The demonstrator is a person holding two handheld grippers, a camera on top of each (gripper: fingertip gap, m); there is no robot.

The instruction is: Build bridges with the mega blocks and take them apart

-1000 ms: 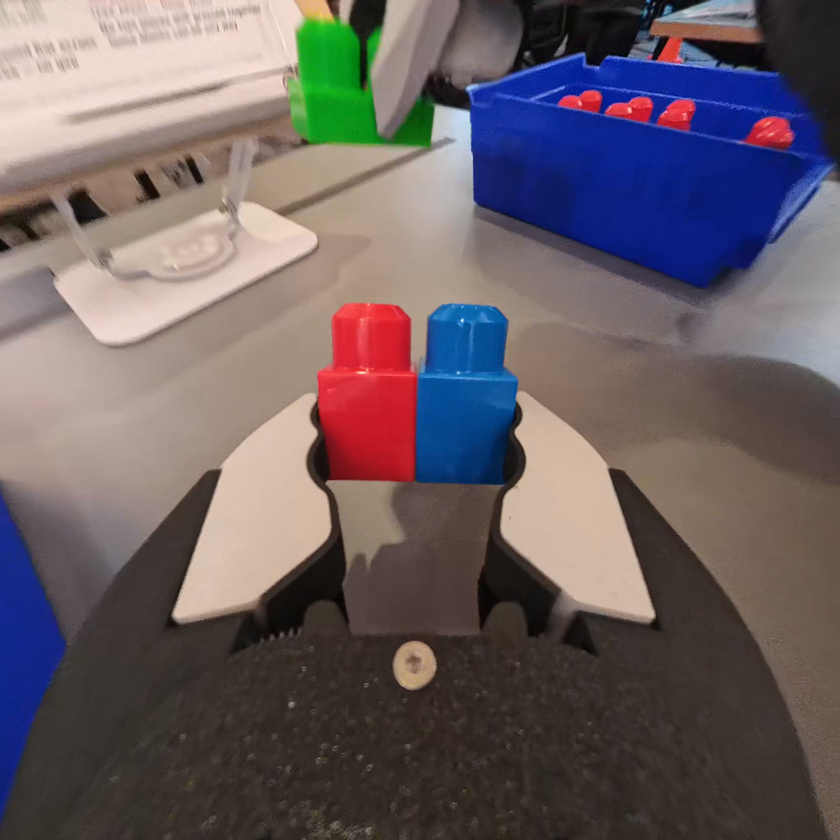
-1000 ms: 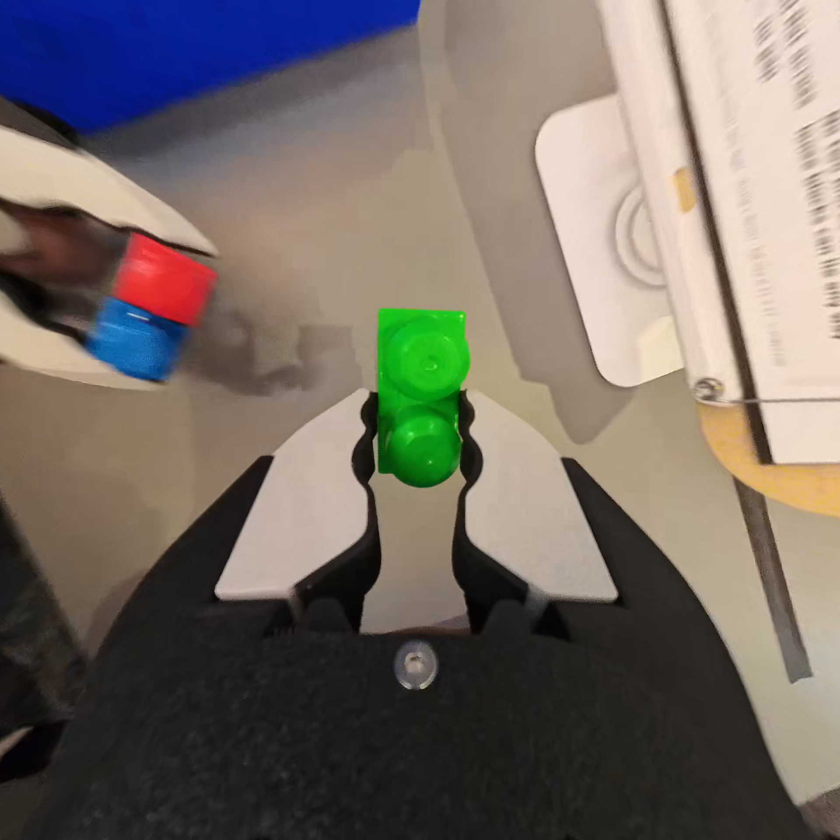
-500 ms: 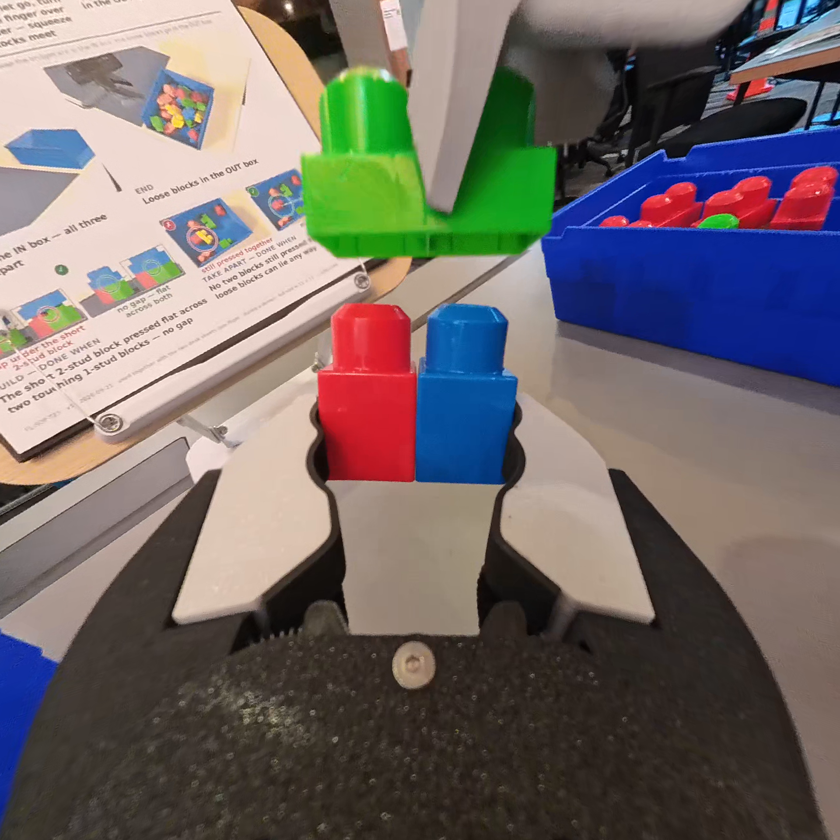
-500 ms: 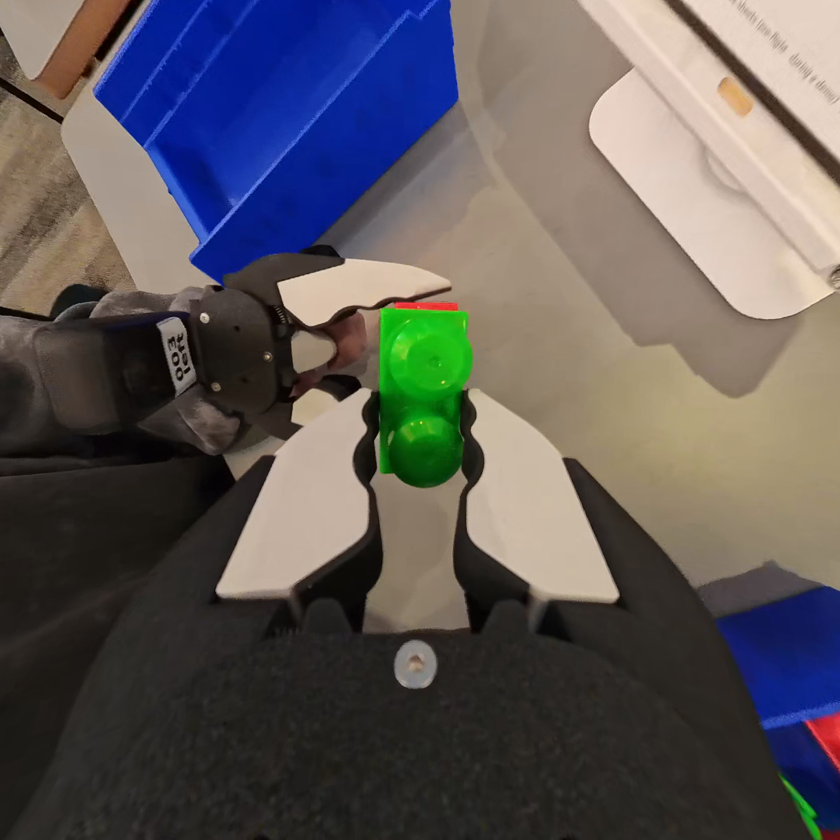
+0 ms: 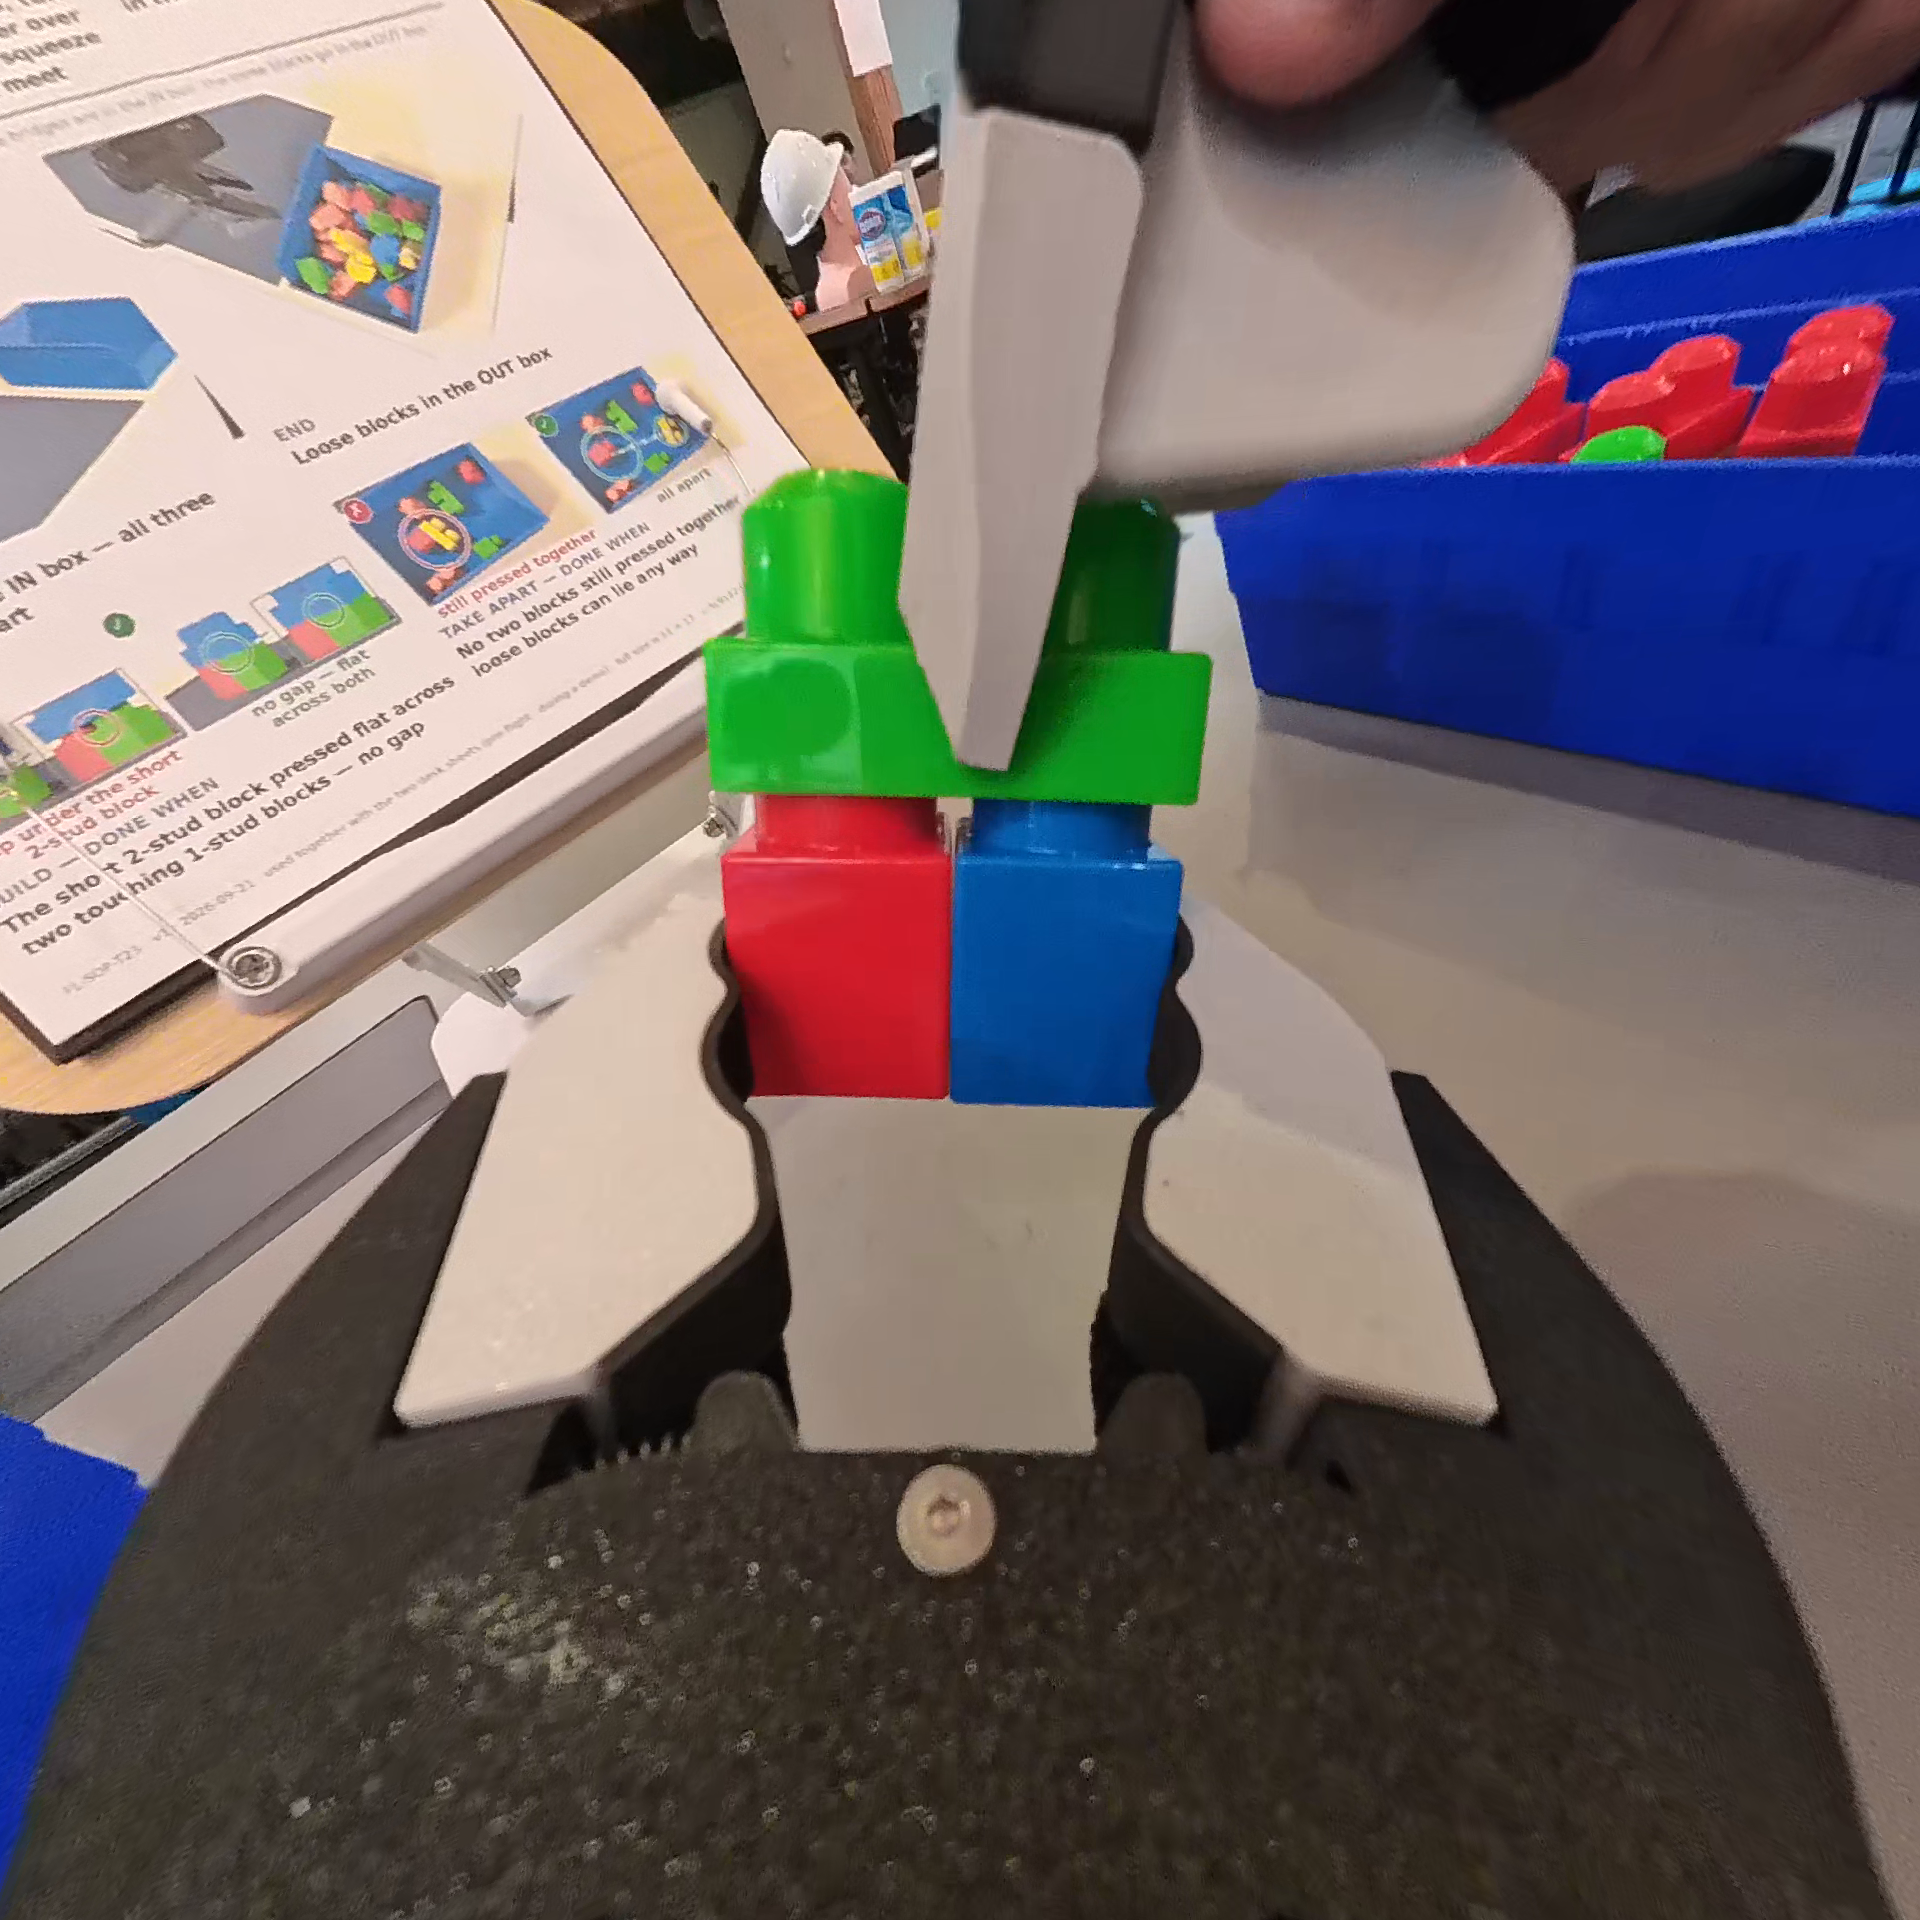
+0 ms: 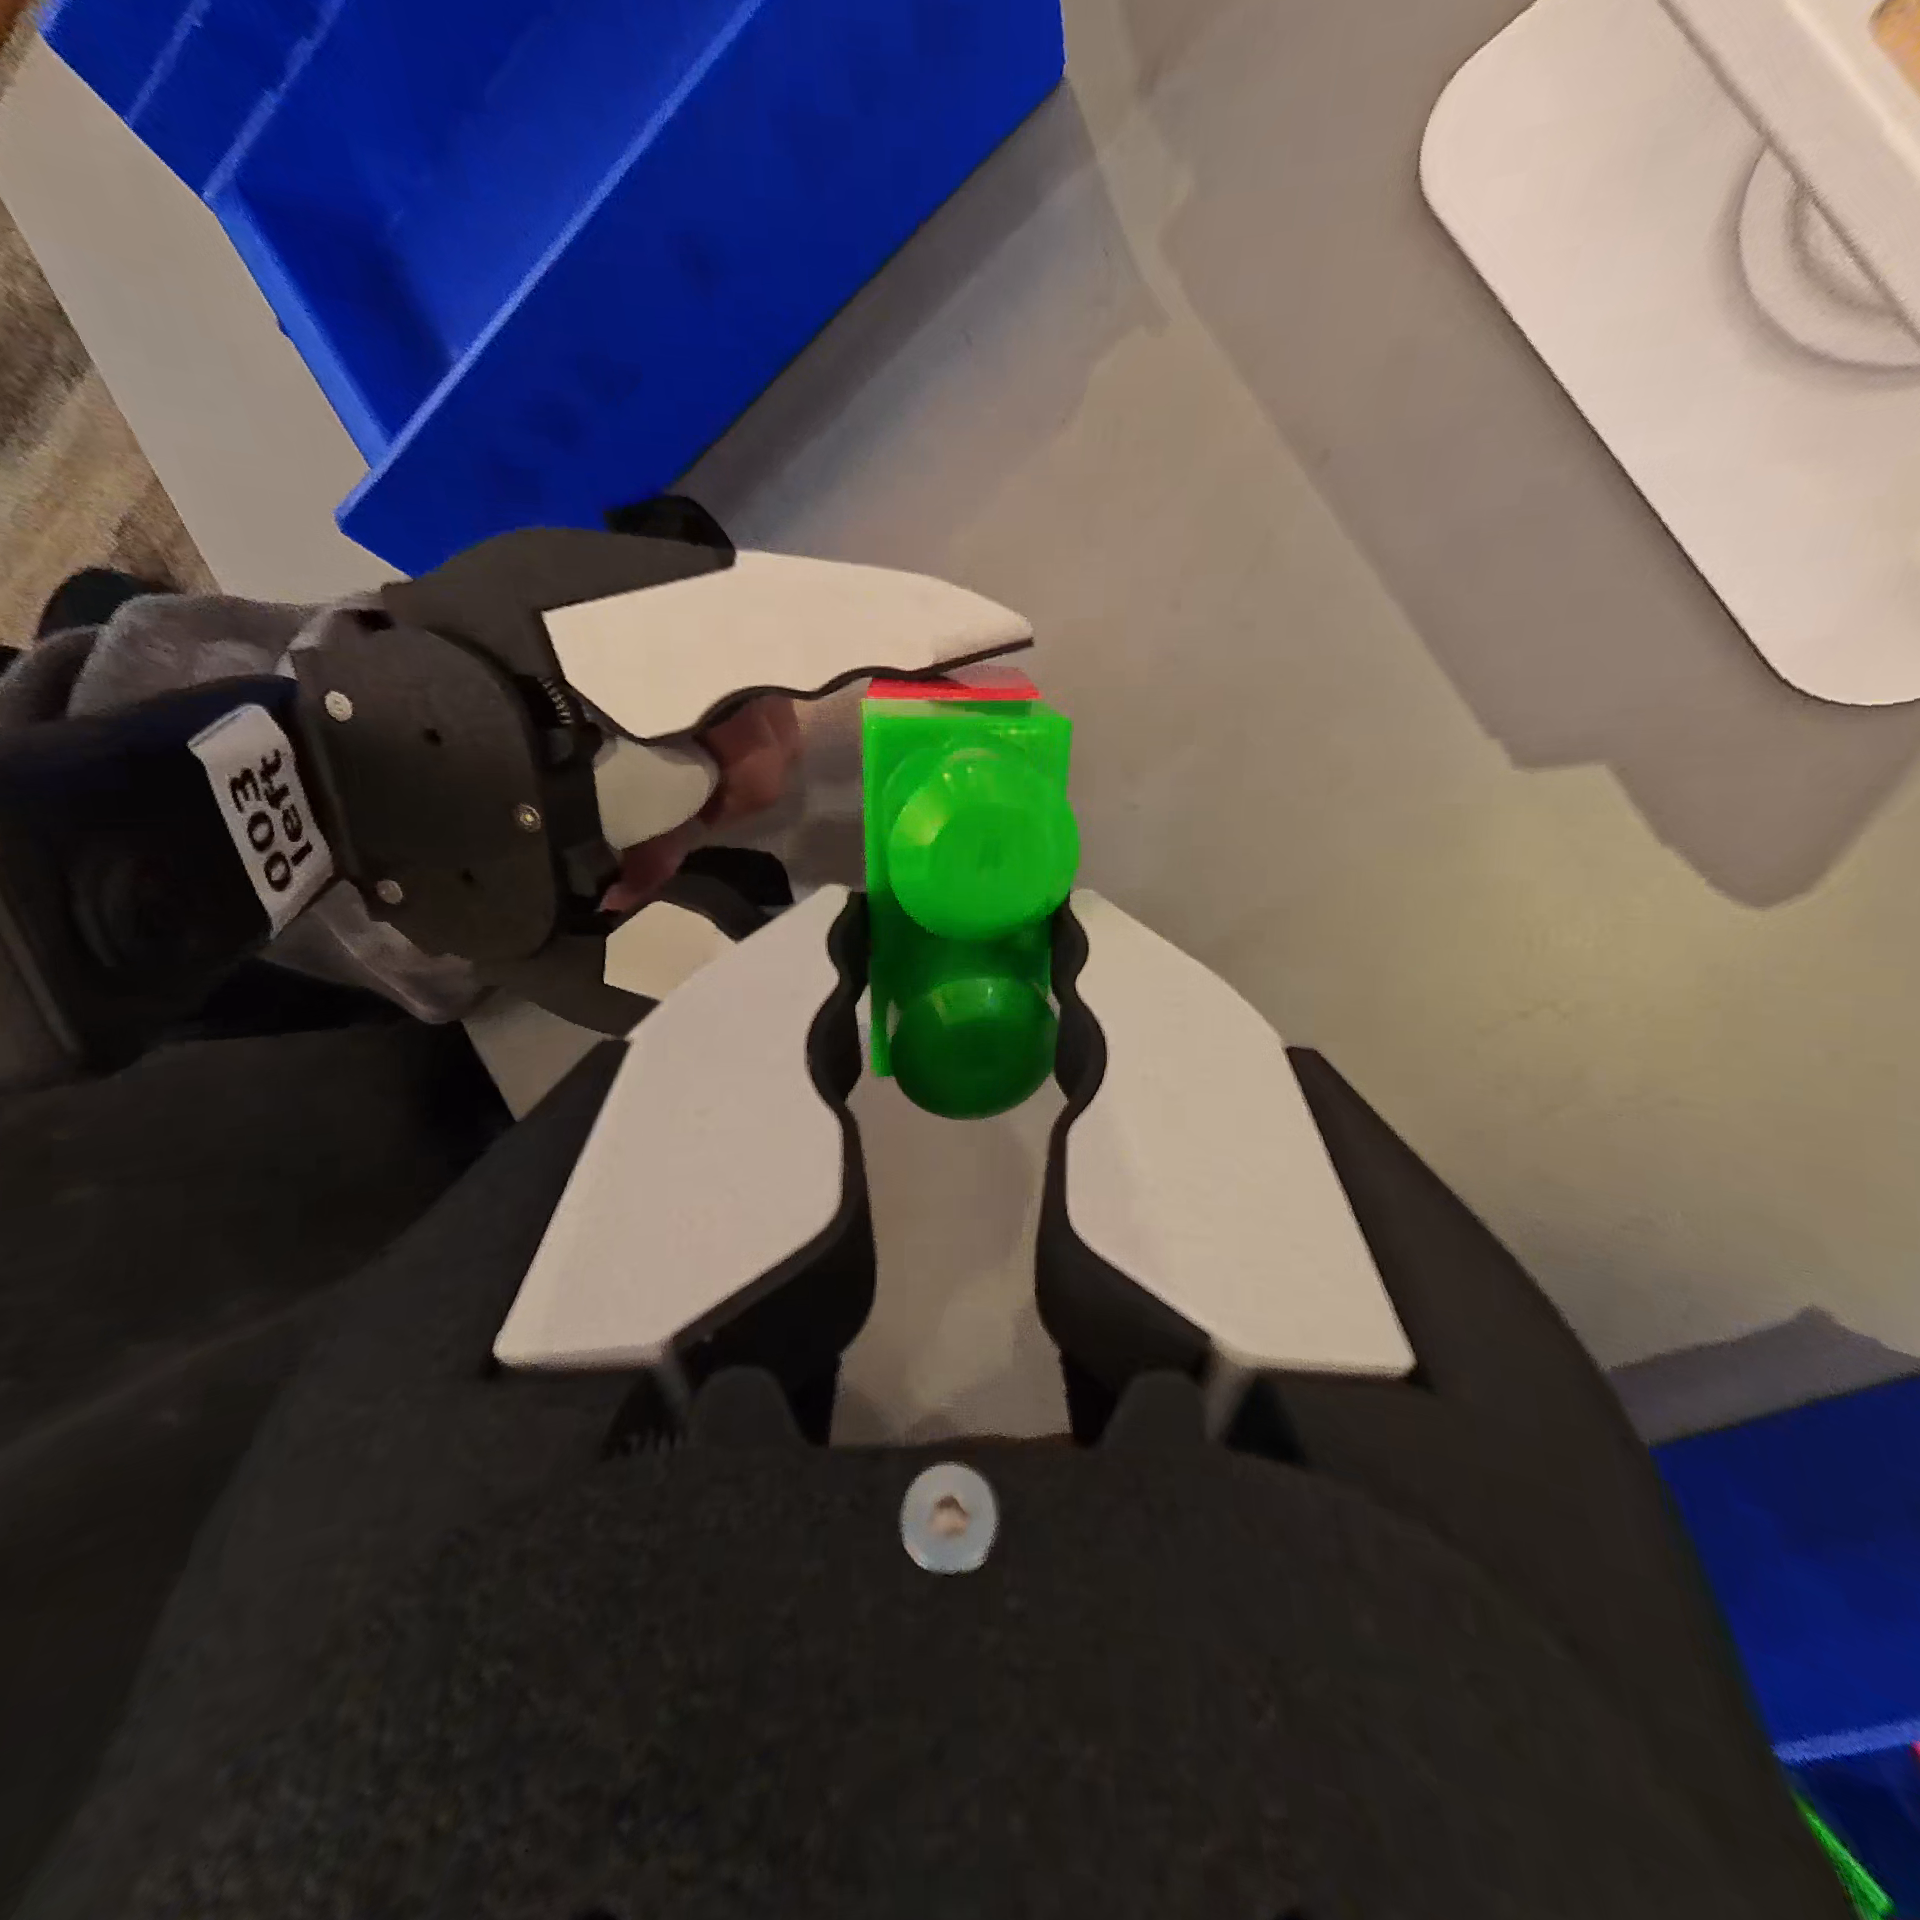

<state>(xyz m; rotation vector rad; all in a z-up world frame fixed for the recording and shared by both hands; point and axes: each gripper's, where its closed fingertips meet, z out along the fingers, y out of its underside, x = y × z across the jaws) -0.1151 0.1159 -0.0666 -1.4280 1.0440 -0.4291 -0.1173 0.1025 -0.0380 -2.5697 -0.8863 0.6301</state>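
Blocks fill the middle of the left wrist view: the left claw [image 5: 951, 1029] is clamped on a red block [image 5: 836, 977] and a blue block [image 5: 1055, 977], upright and pressed side by side. A green two-stud block [image 5: 821, 717] sits across both their studs, gripped from above by the right claw [image 5: 982, 764], of which one grey finger [image 5: 987, 468] shows clearly. Ahead and to the right of the left claw, a blue bin [image 5: 1558, 623] on the desk [image 5: 1507, 1039] holds several red blocks [image 5: 1683, 400] and a green piece [image 5: 1616, 445]. Ahead to the left stands an instruction sheet [image 5: 312, 436] on a stand.

Right wrist view, looking down: the right claw [image 6: 956, 997] is clamped on the green two-stud block [image 6: 971, 831], a red edge [image 6: 951, 686] showing beyond it. The left claw [image 6: 831, 779] reaches in from the left. Beyond it sits another blue bin [image 6: 520, 208]; its contents are out of sight. A white stand base [image 6: 1662, 364] lies ahead to the right.
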